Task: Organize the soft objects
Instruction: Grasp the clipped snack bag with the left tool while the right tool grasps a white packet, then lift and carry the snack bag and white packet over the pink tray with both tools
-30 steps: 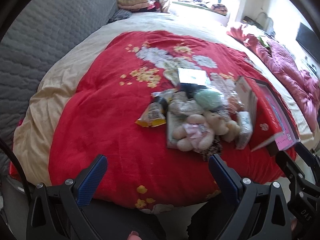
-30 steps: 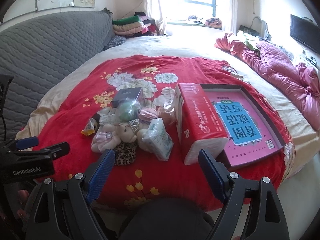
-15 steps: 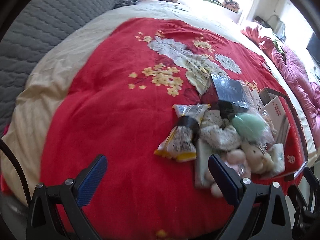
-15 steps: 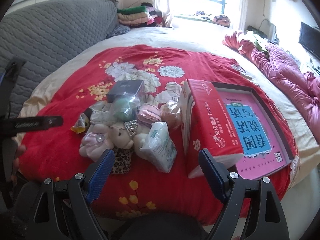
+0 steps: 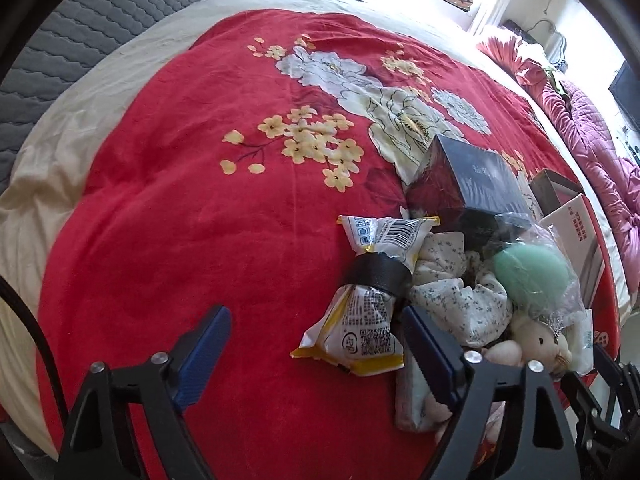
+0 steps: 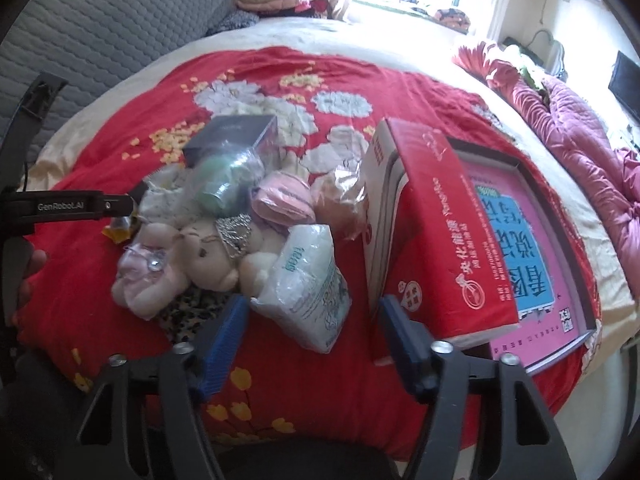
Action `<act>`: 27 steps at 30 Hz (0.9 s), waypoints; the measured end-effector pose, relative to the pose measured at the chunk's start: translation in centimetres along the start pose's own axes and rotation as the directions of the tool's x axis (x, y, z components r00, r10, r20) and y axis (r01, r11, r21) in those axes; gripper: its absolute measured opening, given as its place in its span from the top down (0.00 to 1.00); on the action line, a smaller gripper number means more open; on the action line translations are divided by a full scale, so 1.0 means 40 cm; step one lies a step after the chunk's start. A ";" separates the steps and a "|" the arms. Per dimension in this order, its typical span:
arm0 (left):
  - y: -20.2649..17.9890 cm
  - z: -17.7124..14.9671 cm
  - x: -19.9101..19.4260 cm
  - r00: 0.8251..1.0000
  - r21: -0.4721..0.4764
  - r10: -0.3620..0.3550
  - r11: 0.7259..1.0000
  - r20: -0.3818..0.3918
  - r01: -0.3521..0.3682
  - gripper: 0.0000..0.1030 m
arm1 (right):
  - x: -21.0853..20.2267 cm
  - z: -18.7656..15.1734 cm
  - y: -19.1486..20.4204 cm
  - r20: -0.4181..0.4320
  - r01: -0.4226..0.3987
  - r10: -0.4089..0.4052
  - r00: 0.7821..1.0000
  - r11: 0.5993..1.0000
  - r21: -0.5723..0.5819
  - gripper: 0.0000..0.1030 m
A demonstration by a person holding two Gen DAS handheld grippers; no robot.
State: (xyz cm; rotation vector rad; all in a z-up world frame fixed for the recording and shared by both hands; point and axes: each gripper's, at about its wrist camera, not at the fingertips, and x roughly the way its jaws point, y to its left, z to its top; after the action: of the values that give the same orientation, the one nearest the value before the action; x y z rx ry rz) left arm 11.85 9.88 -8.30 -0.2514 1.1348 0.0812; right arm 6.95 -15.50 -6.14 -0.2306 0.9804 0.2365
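Note:
A heap of soft things lies on the red flowered blanket [image 5: 192,200]. In the left wrist view my left gripper [image 5: 316,340] hangs just above a yellow-and-white snack packet [image 5: 368,296] with a black band. Its jaws are closing, the packet's lower end lies between them, and the pads are clear of it. In the right wrist view my right gripper [image 6: 314,324] stands over a white tissue pack [image 6: 304,280]. Its jaws are also closing around the pack, with small gaps at the pads. A cream plush bear [image 6: 208,256] and a pink plush [image 6: 148,276] lie to the left of the pack.
A bagged green egg shape [image 6: 220,188], a pink round cushion [image 6: 282,200], a floral fabric piece [image 5: 456,296] and a dark box [image 5: 472,184] crowd the heap. A red tissue carton [image 6: 432,232] leans on a pink boxed book [image 6: 520,240] at the right. A grey headboard [image 6: 100,40] stands behind.
Both grippers have come down and forward toward the heap. The left now frames the snack packet, the right the tissue pack. Both pairs of jaws have narrowed.

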 end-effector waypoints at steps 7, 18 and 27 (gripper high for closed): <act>-0.012 0.013 0.038 0.999 0.008 -0.030 1.000 -0.026 0.030 0.25 | 0.016 0.025 -0.012 0.026 0.008 -0.008 1.000 1.000 -0.004 0.64; -0.031 0.030 0.062 0.988 -0.003 -0.154 0.988 -0.024 0.154 0.61 | -0.022 0.022 -0.073 0.096 -0.066 0.057 0.994 0.993 0.102 0.75; -0.005 0.003 0.021 0.990 -0.021 -0.138 0.990 0.015 0.139 0.63 | 0.017 0.020 -0.059 0.019 -0.015 0.013 1.000 0.995 0.095 0.77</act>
State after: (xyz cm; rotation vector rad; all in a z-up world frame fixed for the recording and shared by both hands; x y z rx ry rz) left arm 12.36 9.67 -8.99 -0.3484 1.1007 -0.0274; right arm 8.65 -17.44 -6.07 -0.1345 0.9732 0.2043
